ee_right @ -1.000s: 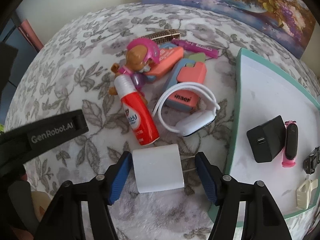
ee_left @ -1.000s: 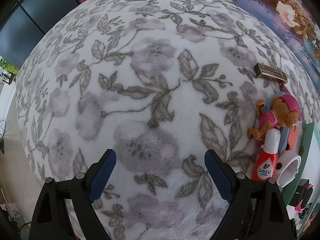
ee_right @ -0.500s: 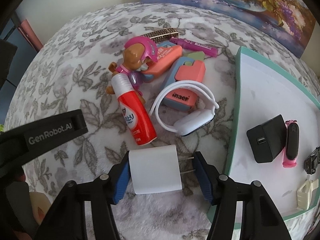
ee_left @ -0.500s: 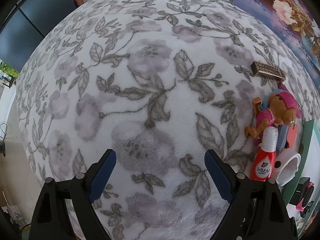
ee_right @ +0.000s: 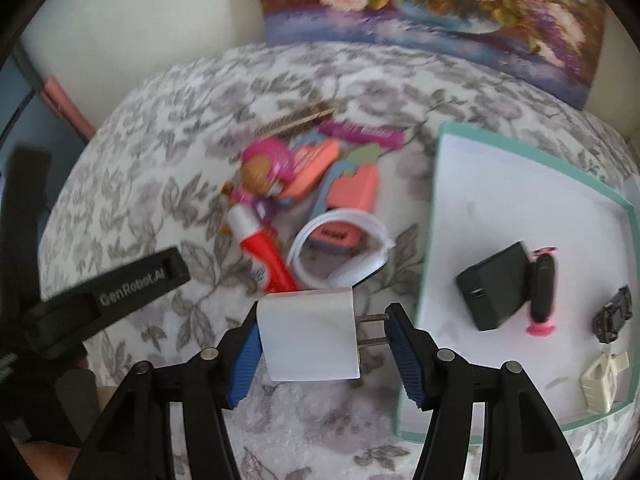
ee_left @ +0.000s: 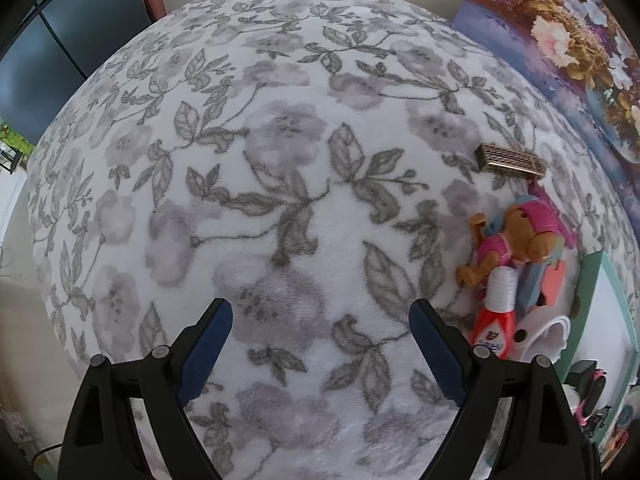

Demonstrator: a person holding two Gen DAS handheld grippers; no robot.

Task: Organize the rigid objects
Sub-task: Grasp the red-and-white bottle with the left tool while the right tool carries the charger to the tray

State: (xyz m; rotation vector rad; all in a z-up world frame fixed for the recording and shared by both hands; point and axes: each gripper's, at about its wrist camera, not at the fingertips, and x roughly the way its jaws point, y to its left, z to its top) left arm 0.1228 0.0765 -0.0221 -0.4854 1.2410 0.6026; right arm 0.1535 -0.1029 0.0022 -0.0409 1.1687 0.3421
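A big soft blanket (ee_left: 280,208) with gray flowers and leaves covers the whole surface. A flower painting (ee_right: 436,4) leans on the pale wall at the back.

On the right side lies a flat tray (ee_right: 624,216) with a white floor and a green rim. Inside it sit a black charger block (ee_right: 494,286), a black and pink band (ee_right: 543,292) touching it, a small dark toy car (ee_right: 612,314) and a little cream toy (ee_right: 602,380).

Just beside the tray, on the blanket, is a pile of small things. There is a toy puppy in a pink helmet (ee_right: 262,172), a red and white glue bottle (ee_right: 260,246) lying under it, a white coiled cable (ee_right: 340,256), some orange and blue blocks (ee_right: 352,190), a purple stick (ee_right: 360,132) and a small gold harmonica (ee_left: 510,159). The right wrist picture is blurry, so small details are hard to tell.

The right gripper (ee_right: 320,344) points down over the blanket, between the pile and the tray. Its blue pads are clamped on a white charger plug (ee_right: 308,334). One pad presses the plug's flat side and the other presses the tips of its two metal prongs. The plug sits a little tilted.

The left gripper (ee_left: 320,344) points down at a bare part of the blanket, well apart from the pile. Its blue pads stand wide apart with only the blanket showing between them. In the right wrist view, it shows as a black arm with white letters at the left edge.
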